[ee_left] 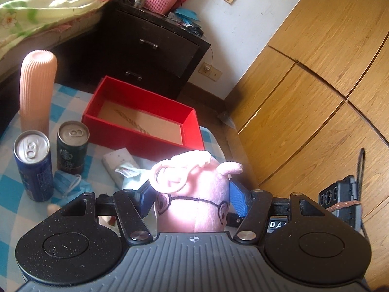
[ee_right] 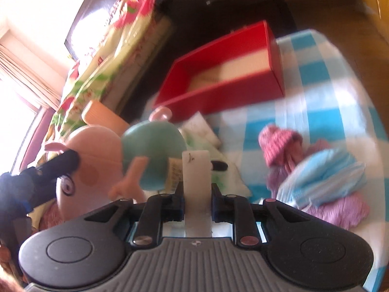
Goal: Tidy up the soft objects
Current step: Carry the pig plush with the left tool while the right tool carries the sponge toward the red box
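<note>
My left gripper (ee_left: 192, 194) is shut on the head of a pink pig plush (ee_left: 194, 206) with drawn glasses, held above the checked table in front of the open red box (ee_left: 145, 121). The plush shows in the right wrist view (ee_right: 97, 150) with its teal body (ee_right: 153, 155), and the left gripper's finger (ee_right: 60, 165) presses on its head. My right gripper (ee_right: 196, 202) is shut on a white flat strip (ee_right: 195, 170). A pink knitted hat (ee_right: 279, 146), a blue striped cloth (ee_right: 323, 180) and a purple knit piece (ee_right: 340, 211) lie on the table at right.
Two drink cans (ee_left: 32, 160) (ee_left: 71, 146), a ribbed peach vase (ee_left: 37, 85), a blue face mask (ee_left: 70, 185) and a white packet (ee_left: 119, 165) stand at left. A dark nightstand (ee_left: 155, 48), a bed (ee_left: 36, 7) and wooden wardrobe doors (ee_left: 316, 85) surround the table.
</note>
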`<state>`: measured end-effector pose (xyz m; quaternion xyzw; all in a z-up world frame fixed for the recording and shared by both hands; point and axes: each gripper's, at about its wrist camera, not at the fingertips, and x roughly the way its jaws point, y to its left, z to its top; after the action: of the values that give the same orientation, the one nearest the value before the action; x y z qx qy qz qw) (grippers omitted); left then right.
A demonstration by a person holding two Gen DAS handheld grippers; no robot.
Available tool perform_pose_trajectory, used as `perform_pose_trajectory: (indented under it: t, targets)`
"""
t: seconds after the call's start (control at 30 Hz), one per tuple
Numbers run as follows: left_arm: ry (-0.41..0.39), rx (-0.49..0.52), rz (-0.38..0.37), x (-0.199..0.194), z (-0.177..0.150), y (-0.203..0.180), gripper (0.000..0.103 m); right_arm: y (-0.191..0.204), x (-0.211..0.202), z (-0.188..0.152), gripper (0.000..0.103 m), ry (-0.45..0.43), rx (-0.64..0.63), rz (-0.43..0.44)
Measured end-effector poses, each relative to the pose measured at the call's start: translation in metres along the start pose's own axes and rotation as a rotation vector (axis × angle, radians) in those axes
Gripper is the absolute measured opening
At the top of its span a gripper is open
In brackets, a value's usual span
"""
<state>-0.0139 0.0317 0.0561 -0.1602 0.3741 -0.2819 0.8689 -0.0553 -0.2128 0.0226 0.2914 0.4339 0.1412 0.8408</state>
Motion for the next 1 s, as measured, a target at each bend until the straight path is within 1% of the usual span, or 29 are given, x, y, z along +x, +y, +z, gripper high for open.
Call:
perform_pose_trajectory:
  t: [0.17, 0.43, 0.63, 0.77, 0.93, 1.0]
  targets:
    - [-0.022, 0.01, 0.009, 0.003, 0.012, -0.004, 0.063, 0.006, -0.001, 0.01, 0.0, -0.031, -0.006, 0.007]
    - [-0.061, 0.013, -0.002, 0.01, 0.035, -0.012, 0.063, 0.007, -0.005, 0.032, 0.0, -0.091, 0.016, 0.017]
    - [-0.125, 0.02, -0.007, 0.015, 0.064, -0.018, 0.063, 0.007, -0.005, 0.063, 0.0, -0.157, 0.034, 0.04]
    - [-0.165, 0.032, 0.017, 0.024, 0.083, -0.017, 0.063, 0.009, -0.002, 0.085, 0.0, -0.197, 0.04, 0.046]
    - [-0.173, 0.027, 0.026, 0.045, 0.1, -0.013, 0.063, 0.011, 0.011, 0.11, 0.0, -0.221, 0.04, 0.052]
    - [-0.178, 0.027, 0.042, 0.055, 0.107, -0.01, 0.063, 0.011, 0.017, 0.117, 0.0, -0.224, 0.041, 0.049]
